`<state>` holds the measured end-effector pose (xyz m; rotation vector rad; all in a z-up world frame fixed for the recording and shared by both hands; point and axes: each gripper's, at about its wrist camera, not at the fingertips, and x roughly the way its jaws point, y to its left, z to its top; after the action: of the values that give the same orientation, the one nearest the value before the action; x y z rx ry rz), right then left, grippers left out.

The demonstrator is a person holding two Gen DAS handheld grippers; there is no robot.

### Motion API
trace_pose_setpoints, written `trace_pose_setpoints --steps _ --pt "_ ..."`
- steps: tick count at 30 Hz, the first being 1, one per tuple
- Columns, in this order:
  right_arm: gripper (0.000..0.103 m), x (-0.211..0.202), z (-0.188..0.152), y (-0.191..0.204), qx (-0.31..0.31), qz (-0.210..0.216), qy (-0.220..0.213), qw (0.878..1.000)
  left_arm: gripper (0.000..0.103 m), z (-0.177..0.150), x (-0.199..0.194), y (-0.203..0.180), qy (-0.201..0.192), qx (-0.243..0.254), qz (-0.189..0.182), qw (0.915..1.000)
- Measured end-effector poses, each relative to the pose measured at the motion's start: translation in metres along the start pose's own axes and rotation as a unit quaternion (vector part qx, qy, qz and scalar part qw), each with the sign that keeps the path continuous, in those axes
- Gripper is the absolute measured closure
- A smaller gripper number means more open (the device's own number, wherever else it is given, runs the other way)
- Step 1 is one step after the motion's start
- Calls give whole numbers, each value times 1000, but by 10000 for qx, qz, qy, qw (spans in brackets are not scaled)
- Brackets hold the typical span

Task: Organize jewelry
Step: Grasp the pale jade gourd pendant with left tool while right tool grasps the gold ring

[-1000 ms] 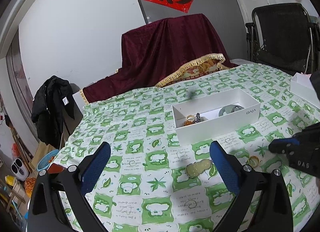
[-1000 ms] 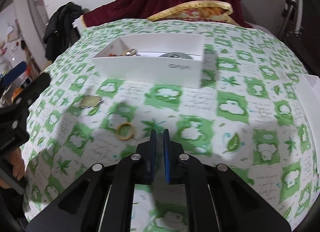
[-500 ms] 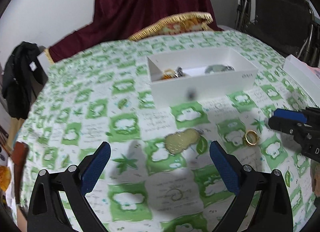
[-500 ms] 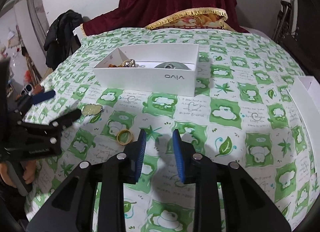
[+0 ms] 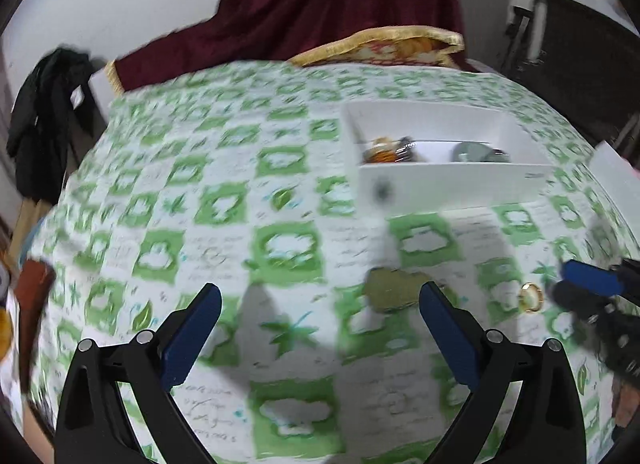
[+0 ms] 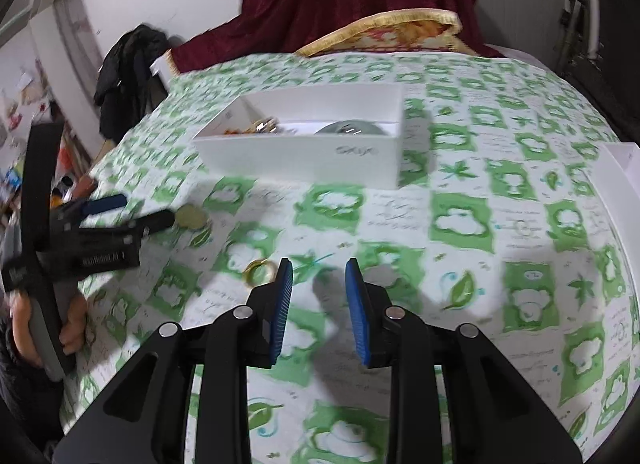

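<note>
A white box (image 5: pixel 452 183) (image 6: pixel 304 159) holding several jewelry pieces stands on the green-and-white tablecloth. In front of it lie a pale gold-green pendant (image 5: pixel 394 292) (image 6: pixel 192 217) and a gold ring (image 5: pixel 531 298) (image 6: pixel 260 270). My left gripper (image 5: pixel 320 292) is wide open and empty above the cloth, its right finger just beside the pendant. My right gripper (image 6: pixel 319 268) is open by a narrow gap with nothing between its pads; the ring lies just left of its left finger. Each gripper shows in the other's view: the right gripper (image 5: pixel 562 280) and the left gripper (image 6: pixel 146 209).
A second white box (image 6: pixel 624 183) sits at the table's right edge. Behind the table are a maroon draped cloth (image 5: pixel 340 3), a gold-trimmed cushion (image 5: pixel 400 45), a black chair (image 5: pixel 580 63) and a dark coat (image 5: pixel 48 111). A hand (image 6: pixel 72 328) holds the left gripper's handle.
The left gripper has tipped downward and come closer to the pendant. The right gripper's pads, nearly touching a second ago, have parted slightly; it stayed near the ring.
</note>
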<state>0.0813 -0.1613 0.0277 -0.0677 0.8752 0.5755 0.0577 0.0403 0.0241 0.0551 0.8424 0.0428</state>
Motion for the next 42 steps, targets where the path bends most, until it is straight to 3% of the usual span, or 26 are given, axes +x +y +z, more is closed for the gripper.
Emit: trace_pose_setpoints --steps 6,16,17,20,22,23,24,38,40,42 --pt "77 15 3 26 -569 -84 175 9982 3 7 20 -22 201 425 31 9989" --pt "66 18 0 38 -883 45 261 9957 5 5 28 -14 441 211 -288 9984" --pt "65 19 0 38 -882 57 276 9957 7 7 30 -12 455 154 -339 9983" --pt "65 23 2 41 -933 2 310 9952 27 10 28 -12 355 165 -435 9983" --pt "66 25 3 43 -982 -39 324 9946 51 8 23 -20 251 357 -545 9976" --pt "70 25 3 43 -993 -92 318 9945 57 6 20 -25 216 439 -607 9970" --pt "83 25 3 43 -995 -171 299 9944 57 5 19 -28 201 480 -584 9969" --pt "83 5 2 14 -420 -141 -69 9990 58 2 -3 4 -20 -165 -1076 9941" --pt "83 4 3 12 -392 -137 -92 9991 65 3 -6 8 -56 -246 -1133 9932" --pt "83 3 3 11 -374 -130 -110 9992 66 4 -6 11 -60 -315 -1215 9921"
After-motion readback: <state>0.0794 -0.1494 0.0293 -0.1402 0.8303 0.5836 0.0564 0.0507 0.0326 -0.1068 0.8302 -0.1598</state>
